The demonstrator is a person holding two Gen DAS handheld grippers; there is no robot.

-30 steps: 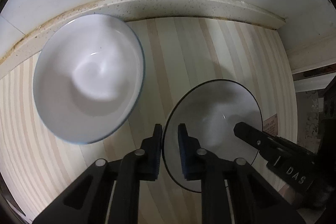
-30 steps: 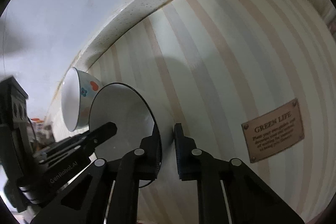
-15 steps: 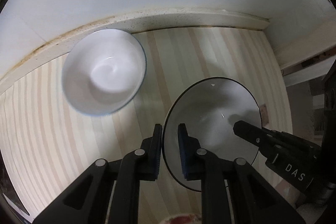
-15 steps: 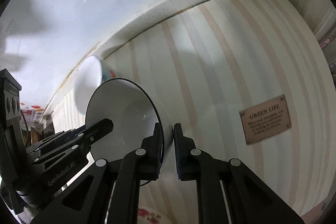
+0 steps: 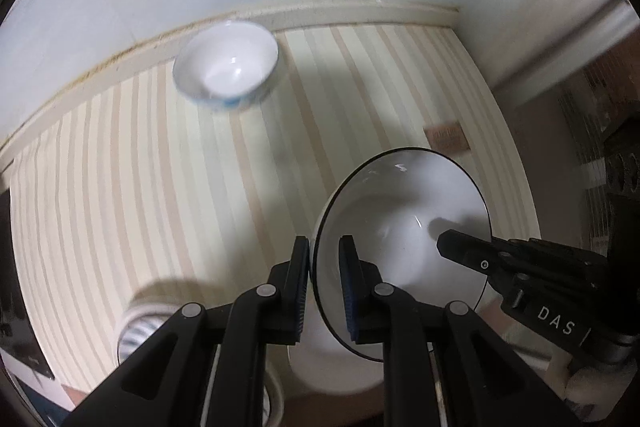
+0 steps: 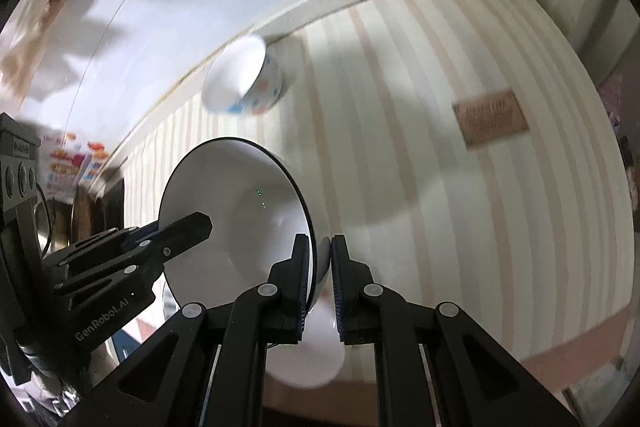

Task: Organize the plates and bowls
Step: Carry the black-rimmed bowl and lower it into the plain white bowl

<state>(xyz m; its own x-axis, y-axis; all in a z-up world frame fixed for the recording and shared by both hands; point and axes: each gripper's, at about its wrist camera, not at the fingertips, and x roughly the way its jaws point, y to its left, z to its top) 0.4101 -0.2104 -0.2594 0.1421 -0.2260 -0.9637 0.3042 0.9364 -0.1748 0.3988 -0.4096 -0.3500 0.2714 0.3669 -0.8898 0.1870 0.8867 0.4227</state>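
Left wrist view: my left gripper [image 5: 324,263] pinches the rim of a glossy white bowl with a thin black edge [image 5: 404,227], 1 pad inside and 1 outside. The round bowl sits at 4 o'clock, tilted, its mouth facing the camera. My right gripper [image 5: 452,245] grips its opposite rim. A second smooth white bowl [image 5: 226,65] stands upright at 11 o'clock on the striped tabletop [image 5: 140,167], near the wall.

Right wrist view: my right gripper [image 6: 320,269] clamps the black-edged bowl [image 6: 236,219] at 7 o'clock, its mouth facing left of frame; my left gripper [image 6: 196,225] reaches in from 9 o'clock. The other bowl [image 6: 244,79], with coloured dots outside, sits at 11 o'clock.
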